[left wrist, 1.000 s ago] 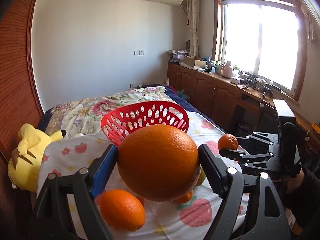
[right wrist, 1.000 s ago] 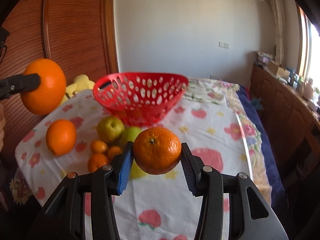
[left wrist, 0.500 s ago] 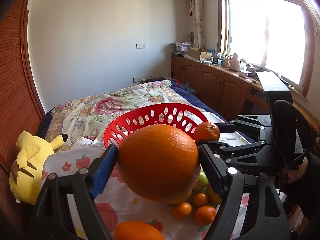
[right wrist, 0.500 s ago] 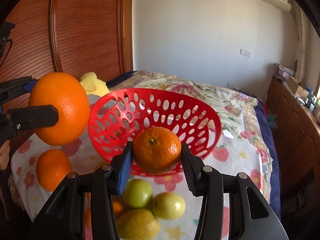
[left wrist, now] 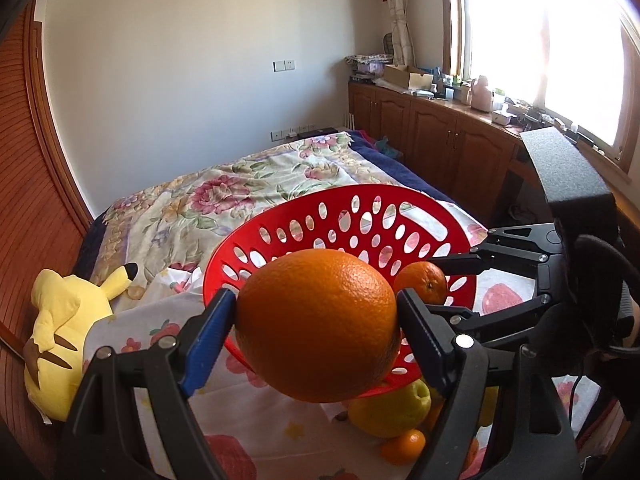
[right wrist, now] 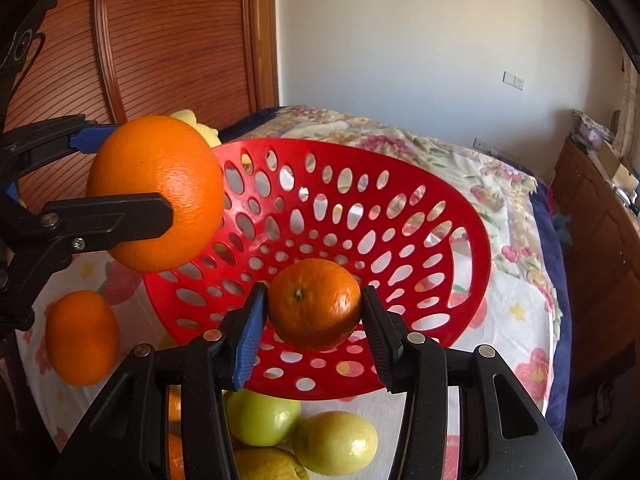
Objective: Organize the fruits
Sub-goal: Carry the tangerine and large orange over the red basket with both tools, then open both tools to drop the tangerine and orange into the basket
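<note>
Left gripper (left wrist: 316,320) clamps a large orange (left wrist: 318,326) at frame centre; right gripper (right wrist: 312,308) clamps a smaller orange (right wrist: 314,304), both over the red basket (right wrist: 460,216) mid-frame

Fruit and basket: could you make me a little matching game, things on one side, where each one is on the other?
Things:
1. big orange
2. small orange
3. green apple
4. red basket

Places:
A. lying on the cloth in front of the basket
B. clamped in the left gripper, at the basket's rim
C. standing empty on the cloth
D. clamped in the right gripper, over the basket

Pairs: 1-B, 2-D, 3-A, 4-C
</note>
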A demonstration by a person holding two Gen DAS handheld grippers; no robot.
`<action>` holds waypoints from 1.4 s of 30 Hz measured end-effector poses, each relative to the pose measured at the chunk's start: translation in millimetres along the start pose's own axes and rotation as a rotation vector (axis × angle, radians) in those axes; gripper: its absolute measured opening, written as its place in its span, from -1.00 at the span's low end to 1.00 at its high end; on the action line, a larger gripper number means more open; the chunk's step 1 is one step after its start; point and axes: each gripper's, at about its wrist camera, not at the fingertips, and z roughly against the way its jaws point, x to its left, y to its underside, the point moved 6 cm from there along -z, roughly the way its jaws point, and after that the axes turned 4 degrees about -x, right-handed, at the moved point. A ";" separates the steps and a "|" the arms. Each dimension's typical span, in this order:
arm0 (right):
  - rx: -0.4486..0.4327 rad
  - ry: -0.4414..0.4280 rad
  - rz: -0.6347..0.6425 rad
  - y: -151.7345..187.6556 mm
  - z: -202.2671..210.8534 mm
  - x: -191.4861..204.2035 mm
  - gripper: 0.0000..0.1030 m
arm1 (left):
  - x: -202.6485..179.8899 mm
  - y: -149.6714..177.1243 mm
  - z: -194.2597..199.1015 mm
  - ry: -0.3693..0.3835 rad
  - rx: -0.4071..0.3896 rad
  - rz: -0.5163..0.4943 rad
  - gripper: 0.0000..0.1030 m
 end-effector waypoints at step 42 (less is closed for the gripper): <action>-0.168 0.057 -0.098 25.0 66.0 -7.6 -0.02 | -18.4 12.8 19.1 0.011 -0.019 -0.009 0.29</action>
